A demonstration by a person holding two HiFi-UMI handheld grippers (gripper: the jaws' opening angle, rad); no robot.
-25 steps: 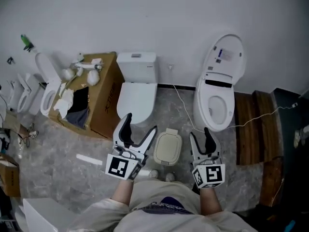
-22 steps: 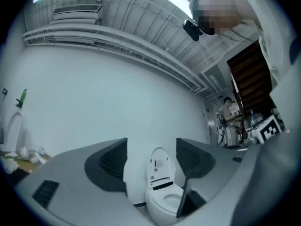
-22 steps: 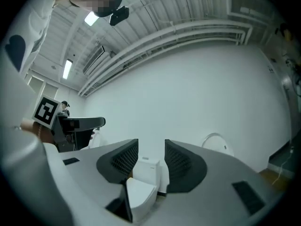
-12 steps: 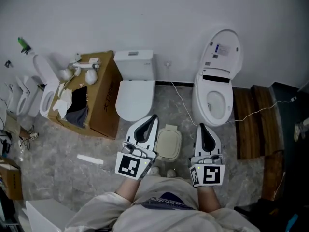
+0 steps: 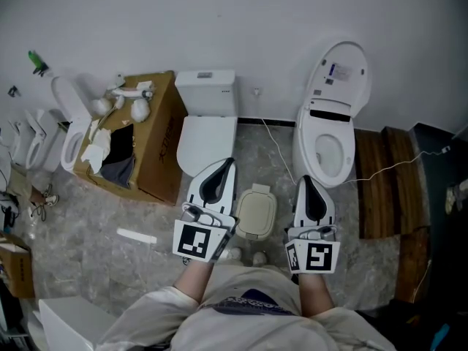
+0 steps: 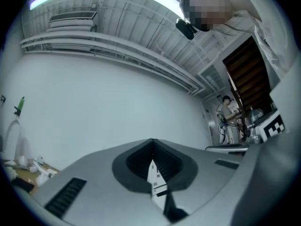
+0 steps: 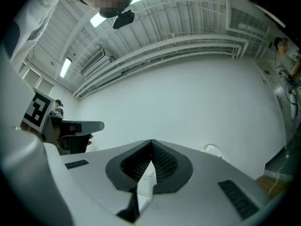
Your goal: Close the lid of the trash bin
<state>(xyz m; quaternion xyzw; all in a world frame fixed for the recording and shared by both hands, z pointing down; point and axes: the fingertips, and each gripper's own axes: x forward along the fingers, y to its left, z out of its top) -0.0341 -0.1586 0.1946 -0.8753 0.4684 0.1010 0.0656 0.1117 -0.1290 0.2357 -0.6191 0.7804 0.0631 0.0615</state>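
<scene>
The small beige trash bin [image 5: 257, 212] stands on the marble floor between my two grippers, and its lid lies flat on top. To the bin's left my left gripper [image 5: 229, 164] is shut, its jaws together with nothing between them. My right gripper [image 5: 303, 180], to the bin's right, is shut and empty too. Neither touches the bin. In the left gripper view the left gripper [image 6: 152, 141] points a little upward at a bare white wall. The right gripper [image 7: 151, 141] faces the same wall in its own view. The bin shows in neither gripper view.
A white toilet with its lid down [image 5: 207, 134] stands just behind the bin. A second toilet with its lid raised [image 5: 333, 134] is at the back right. A cardboard box [image 5: 150, 148] sits at the left, wooden boards [image 5: 384, 189] at the right. A cable [image 5: 279, 159] runs across the floor.
Both grippers have gone from open to shut, with nothing in them. Both have also risen a little and now tilt upward on either side of the bin.
</scene>
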